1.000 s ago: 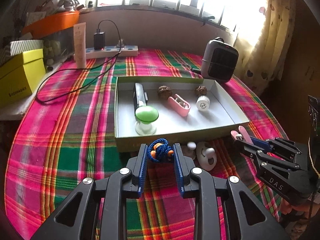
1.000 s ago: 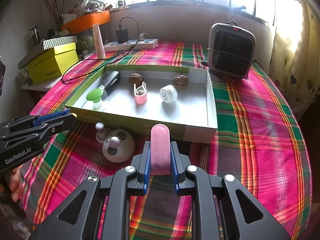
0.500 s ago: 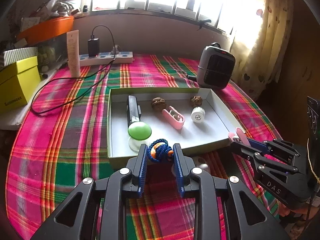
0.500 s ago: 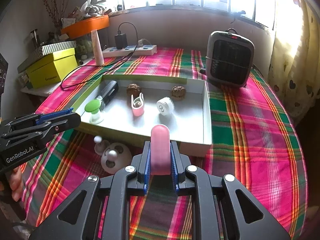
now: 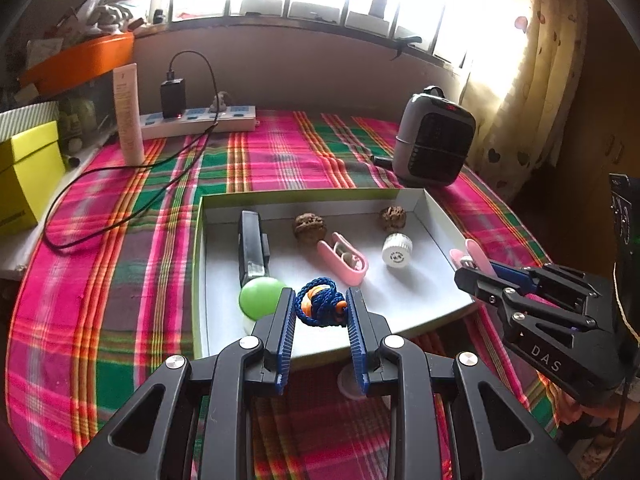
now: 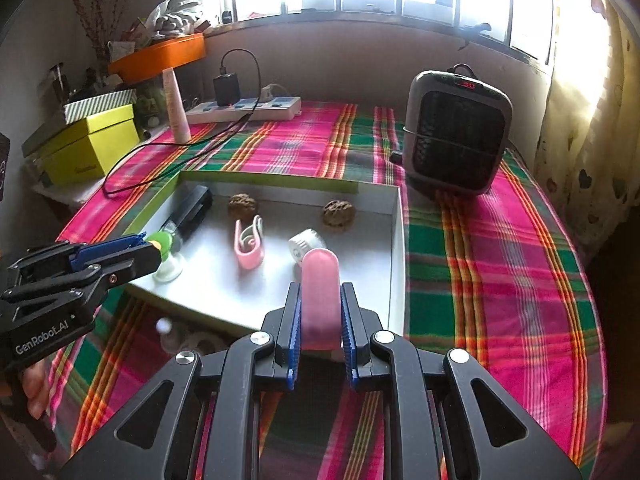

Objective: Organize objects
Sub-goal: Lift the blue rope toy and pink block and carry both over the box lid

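Observation:
My left gripper [image 5: 321, 308] is shut on a blue and orange knotted cord [image 5: 320, 306] and holds it above the near edge of the white box tray [image 5: 436, 216]. My right gripper [image 6: 320, 308] is shut on a pink rounded case [image 6: 320, 296], above the tray's [image 6: 394, 248] near right part. In the tray lie a black stapler [image 5: 251, 246], a green mushroom toy [image 5: 259, 304], two walnuts [image 5: 309, 227], a pink clip [image 5: 344, 258] and a white cap [image 5: 396, 251]. The right gripper also shows in the left wrist view [image 5: 470, 264], and the left one in the right wrist view [image 6: 150, 250].
A grey heater [image 6: 456, 136] stands behind the tray on the right. A power strip [image 5: 200, 120] with a black cable [image 5: 120, 204], a tube [image 5: 129, 120] and a yellow box [image 5: 24, 176] are at the back left. White round objects [image 6: 188, 340] lie on the cloth before the tray.
Both grippers have risen and moved forward with their objects, from in front of the tray to above its near edge. Both grips are unchanged.

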Tool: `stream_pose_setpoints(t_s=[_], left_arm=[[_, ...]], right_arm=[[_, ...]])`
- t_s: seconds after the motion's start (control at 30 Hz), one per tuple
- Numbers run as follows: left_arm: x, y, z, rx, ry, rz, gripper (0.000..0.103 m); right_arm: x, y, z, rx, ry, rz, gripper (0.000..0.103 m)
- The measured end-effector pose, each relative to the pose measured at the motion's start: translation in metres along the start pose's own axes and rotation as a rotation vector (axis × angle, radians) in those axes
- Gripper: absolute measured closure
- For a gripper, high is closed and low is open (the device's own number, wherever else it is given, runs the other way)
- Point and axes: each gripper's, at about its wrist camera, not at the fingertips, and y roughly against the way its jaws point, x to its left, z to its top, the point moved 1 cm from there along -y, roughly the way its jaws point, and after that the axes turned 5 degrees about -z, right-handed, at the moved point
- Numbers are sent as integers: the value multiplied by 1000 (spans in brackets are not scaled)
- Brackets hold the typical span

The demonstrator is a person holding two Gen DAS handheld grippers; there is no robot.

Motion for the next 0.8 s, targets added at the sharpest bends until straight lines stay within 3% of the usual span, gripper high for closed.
stream_pose_setpoints(t_s=[0.8], left_arm=[[7, -45, 18, 41, 7, 10, 80]], right_arm=[[-16, -54, 30, 53, -20, -25, 84]])
